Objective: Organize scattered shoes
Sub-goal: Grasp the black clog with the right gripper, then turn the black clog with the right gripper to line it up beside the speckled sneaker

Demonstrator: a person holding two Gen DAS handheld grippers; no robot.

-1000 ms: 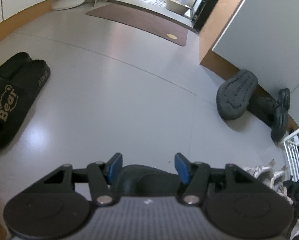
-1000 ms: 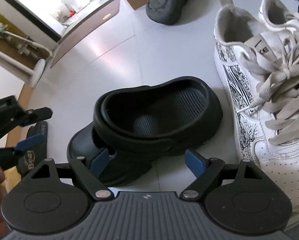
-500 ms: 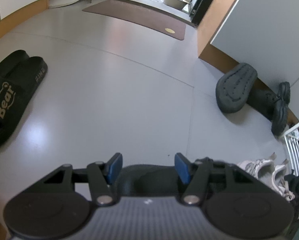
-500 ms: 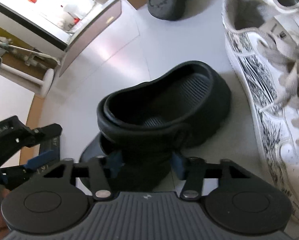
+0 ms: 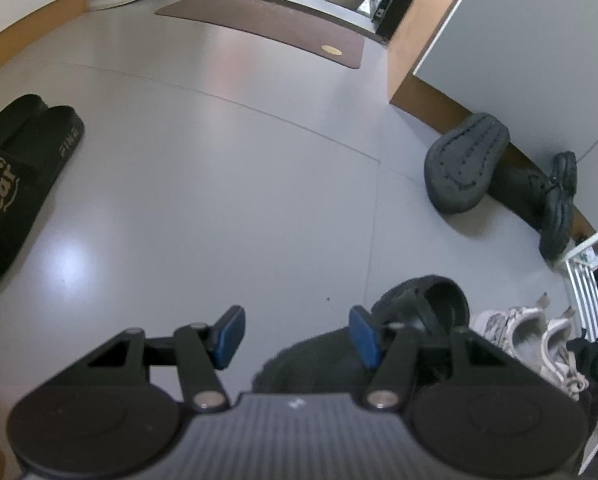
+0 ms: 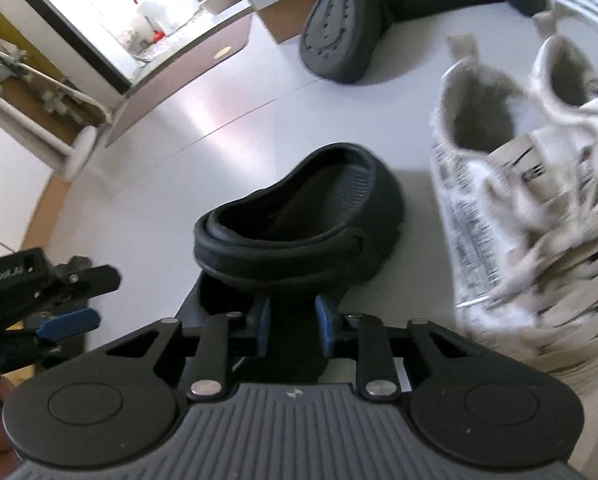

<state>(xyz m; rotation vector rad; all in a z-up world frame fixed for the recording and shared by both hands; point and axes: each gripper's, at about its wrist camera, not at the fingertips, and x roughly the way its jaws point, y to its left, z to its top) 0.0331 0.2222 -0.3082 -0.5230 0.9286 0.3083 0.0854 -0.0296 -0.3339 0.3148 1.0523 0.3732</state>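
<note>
**We pinch the black clog**

Our right gripper [image 6: 291, 320] has just closed its jaws on the black clog [image 6: 299, 220], on the floor beside the white sneakers [image 6: 519, 200]. It looks soft, bendy and light — its thick front rim is a good place to hold. Our left gripper [image 5: 293, 338] is half open, holding nothing. We count two white sneakers, two black slides [image 5: 15, 184] — and another clog [image 5: 465, 168] by the wall.

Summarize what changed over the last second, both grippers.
The right gripper has just been closing and now pinches the black clog at its near end. In the left view the clog has come out from between the open left gripper's fingers. The sneakers stayed put.
</note>
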